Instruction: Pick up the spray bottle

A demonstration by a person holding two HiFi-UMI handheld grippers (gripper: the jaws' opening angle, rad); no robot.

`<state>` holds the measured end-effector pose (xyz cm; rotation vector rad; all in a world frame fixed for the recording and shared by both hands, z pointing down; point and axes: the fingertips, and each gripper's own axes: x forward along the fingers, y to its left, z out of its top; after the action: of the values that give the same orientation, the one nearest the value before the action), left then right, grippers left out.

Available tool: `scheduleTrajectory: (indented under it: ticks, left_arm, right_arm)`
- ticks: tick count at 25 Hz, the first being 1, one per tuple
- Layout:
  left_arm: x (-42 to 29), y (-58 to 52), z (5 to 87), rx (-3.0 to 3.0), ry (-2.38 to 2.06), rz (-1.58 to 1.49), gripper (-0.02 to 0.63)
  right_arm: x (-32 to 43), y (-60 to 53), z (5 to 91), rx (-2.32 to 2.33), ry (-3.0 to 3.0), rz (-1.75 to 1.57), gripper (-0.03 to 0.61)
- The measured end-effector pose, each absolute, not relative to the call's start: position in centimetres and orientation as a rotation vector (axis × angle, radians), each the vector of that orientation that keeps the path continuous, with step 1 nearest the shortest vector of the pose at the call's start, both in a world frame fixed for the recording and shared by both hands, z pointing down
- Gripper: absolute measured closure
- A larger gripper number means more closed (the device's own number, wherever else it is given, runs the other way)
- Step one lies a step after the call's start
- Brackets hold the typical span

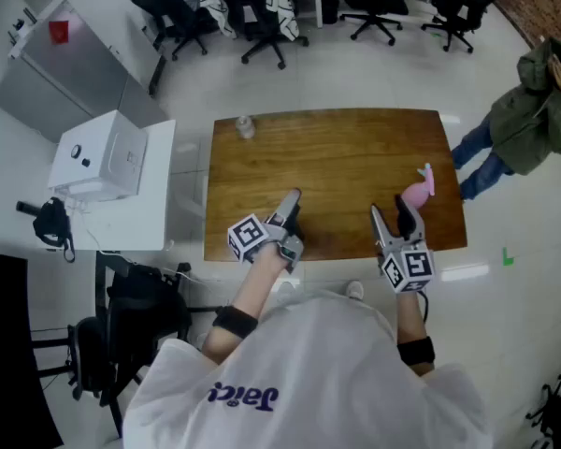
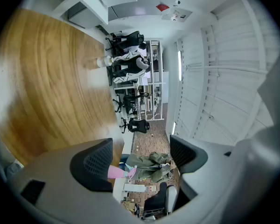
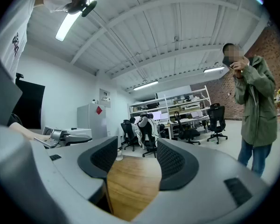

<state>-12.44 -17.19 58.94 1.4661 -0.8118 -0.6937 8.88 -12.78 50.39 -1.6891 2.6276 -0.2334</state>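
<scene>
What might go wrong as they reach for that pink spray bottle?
The pink spray bottle sits near the table's right edge, so a nudge from the open right tongs might knock it off. It is beside those tongs, not between them, so closing now would probably grab nothing. A bystander stands close to that corner.
</scene>
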Motion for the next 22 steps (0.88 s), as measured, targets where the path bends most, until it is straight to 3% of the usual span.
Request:
scheduleTrajectory:
  ticks: [22]
  left_arm:
    - [0.0,-20.1,59.8,1.505,-0.58,-0.513,0.218]
  right_arm:
    - [21.0,-10.4,57.8,-2.084,2.463,-0.382,0.301]
